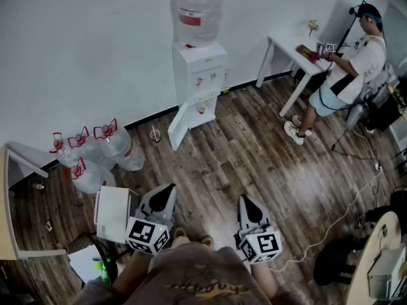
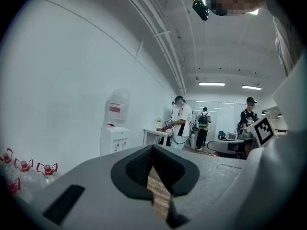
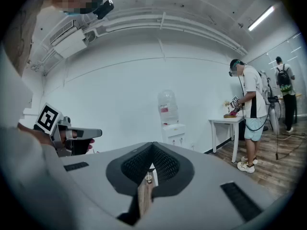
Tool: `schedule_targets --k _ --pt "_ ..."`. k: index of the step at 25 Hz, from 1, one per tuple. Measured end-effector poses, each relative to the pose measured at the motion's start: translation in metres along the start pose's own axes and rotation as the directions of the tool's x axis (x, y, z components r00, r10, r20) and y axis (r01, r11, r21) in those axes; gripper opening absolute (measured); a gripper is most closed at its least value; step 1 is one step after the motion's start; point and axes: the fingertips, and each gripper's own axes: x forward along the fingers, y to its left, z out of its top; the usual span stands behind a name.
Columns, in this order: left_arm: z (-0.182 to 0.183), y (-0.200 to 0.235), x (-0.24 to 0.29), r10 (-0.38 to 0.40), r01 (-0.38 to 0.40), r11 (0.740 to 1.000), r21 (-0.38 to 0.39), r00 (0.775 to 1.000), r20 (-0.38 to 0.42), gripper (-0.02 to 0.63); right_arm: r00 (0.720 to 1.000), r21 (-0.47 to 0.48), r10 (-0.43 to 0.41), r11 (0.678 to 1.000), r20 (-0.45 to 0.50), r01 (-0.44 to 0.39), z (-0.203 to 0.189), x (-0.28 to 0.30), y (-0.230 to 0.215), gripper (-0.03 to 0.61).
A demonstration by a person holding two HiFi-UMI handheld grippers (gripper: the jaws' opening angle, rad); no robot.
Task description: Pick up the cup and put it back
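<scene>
Pads pressed tip to tip, my left gripper is clenched on nothing. My right gripper is likewise closed and empty. Both hang close to my body above the wooden floor. The cup stands, apparently upright, on that floor well ahead of me, near the wall and just beside the open cabinet door of the water dispenser. It lies almost in line with the left jaws, so I judge that hand the nearer for the reach.
</scene>
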Motion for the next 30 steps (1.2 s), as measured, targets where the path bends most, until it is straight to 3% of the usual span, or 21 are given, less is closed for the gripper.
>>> schedule_targets --k 14,20,30 --pt "-0.003 -0.013 0.006 0.003 -0.003 1.000 0.005 1.000 -0.010 -0.002 0.999 0.013 0.050 0.999 0.019 -0.050 -0.006 -0.008 -0.005 -0.009" --pt "-0.018 -0.022 0.014 0.019 -0.019 0.999 -0.040 1.000 -0.003 -0.002 0.998 0.021 0.063 0.998 -0.016 -0.062 -0.030 -0.016 -0.024 -0.008" --pt "-0.014 0.006 0.073 0.018 -0.019 0.998 -0.058 1.000 -0.010 -0.002 0.997 0.019 0.061 0.998 -0.045 -0.060 -0.026 0.034 -0.060 -0.008"
